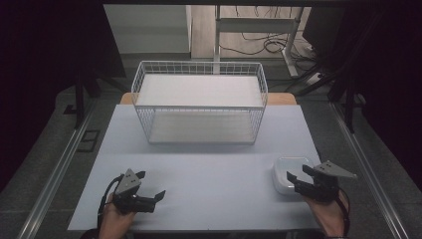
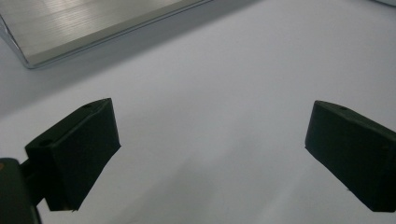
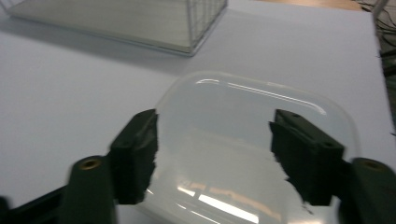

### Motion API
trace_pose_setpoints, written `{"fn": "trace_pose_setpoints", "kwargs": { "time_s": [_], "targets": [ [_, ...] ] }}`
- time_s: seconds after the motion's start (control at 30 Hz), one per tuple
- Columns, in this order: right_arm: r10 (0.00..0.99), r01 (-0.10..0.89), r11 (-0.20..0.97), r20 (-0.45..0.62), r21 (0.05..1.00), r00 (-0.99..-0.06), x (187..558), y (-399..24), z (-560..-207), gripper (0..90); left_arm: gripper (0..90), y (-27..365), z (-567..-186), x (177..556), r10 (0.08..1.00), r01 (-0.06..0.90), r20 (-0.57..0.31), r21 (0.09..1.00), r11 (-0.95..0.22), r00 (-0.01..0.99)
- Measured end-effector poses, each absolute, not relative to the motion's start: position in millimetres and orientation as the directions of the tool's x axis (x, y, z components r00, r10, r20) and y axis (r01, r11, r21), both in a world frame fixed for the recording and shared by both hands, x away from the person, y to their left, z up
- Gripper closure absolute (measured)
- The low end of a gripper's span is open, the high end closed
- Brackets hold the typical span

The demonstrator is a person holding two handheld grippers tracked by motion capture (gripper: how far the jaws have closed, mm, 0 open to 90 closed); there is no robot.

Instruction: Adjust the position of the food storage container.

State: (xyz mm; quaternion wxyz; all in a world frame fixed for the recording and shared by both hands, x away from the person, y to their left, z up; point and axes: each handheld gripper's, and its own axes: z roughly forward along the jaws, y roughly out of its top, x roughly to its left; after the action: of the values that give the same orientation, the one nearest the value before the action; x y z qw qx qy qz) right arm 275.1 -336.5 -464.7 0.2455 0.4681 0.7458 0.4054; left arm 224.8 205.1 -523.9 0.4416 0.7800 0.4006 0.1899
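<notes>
Lying under the right claw point(image 3: 212, 154): clear container point(image 3: 252, 140).

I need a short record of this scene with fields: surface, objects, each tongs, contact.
surface: pale table cover
basket: white wire basket, far centre
container: translucent plastic container, near right
left tongs: open, nothing between the jaws
right tongs: jaws apart above the container
contact: pads not visibly pressing the container
</notes>
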Motion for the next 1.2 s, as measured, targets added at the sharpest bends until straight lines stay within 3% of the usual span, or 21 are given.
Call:
{"fn": "trace_pose_setpoints", "kwargs": {
  "time_s": [0.03, 0.07, 0.1, 0.23, 0.33, 0.43, 0.73, 1.2],
  "targets": [
    [0.905, 0.5, 0.239, -0.004, 0.832, -0.425, 275.5, -343.1, -463.5, 49.0, 2.6, 205.1, -524.2, 225.1, 0.793, 0.46, -0.057, 0.838, -0.292, 0.607],
    [0.905, 0.5, 0.239, -0.004, 0.832, -0.425, 275.5, -343.1, -463.5, 49.0, 2.6, 205.1, -524.2, 225.1, 0.793, 0.46, -0.057, 0.838, -0.292, 0.607],
    [0.912, 0.5, 0.242, -0.02, 0.832, -0.41, 276.1, -349.1, -463.3, 56.4, 2.8, 205.0, -524.3, 225.2, 0.792, 0.461, -0.057, 0.837, -0.293, 0.608],
    [0.923, 0.501, 0.233, -0.029, 0.833, -0.383, 277.6, -358.7, -463.4, 67.0, 3.1, 204.3, -525.1, 225.7, 0.789, 0.464, -0.053, 0.833, -0.303, 0.612],
    [0.939, 0.499, 0.217, -0.039, 0.839, -0.342, 279.8, -371.1, -462.2, 81.7, 3.2, 204.2, -525.5, 226.1, 0.789, 0.467, -0.052, 0.829, -0.308, 0.612],
    [0.95, 0.505, 0.198, -0.037, 0.84, -0.311, 282.1, -379.8, -463.7, 88.5, 3.5, 204.2, -525.7, 226.5, 0.79, 0.47, -0.051, 0.826, -0.311, 0.611],
    [0.963, 0.541, 0.169, -0.022, 0.824, -0.268, 291.2, -396.4, -472.8, 89.4, 3.7, 204.7, -526.8, 227.6, 0.794, 0.478, -0.049, 0.82, -0.314, 0.606],
    [0.944, 0.57, 0.187, 0.014, 0.8, -0.33, 291.9, -387.0, -479.4, 89.5, 3.7, 205.0, -526.8, 227.6, 0.796, 0.476, -0.045, 0.822, -0.313, 0.603]
  ]
}}
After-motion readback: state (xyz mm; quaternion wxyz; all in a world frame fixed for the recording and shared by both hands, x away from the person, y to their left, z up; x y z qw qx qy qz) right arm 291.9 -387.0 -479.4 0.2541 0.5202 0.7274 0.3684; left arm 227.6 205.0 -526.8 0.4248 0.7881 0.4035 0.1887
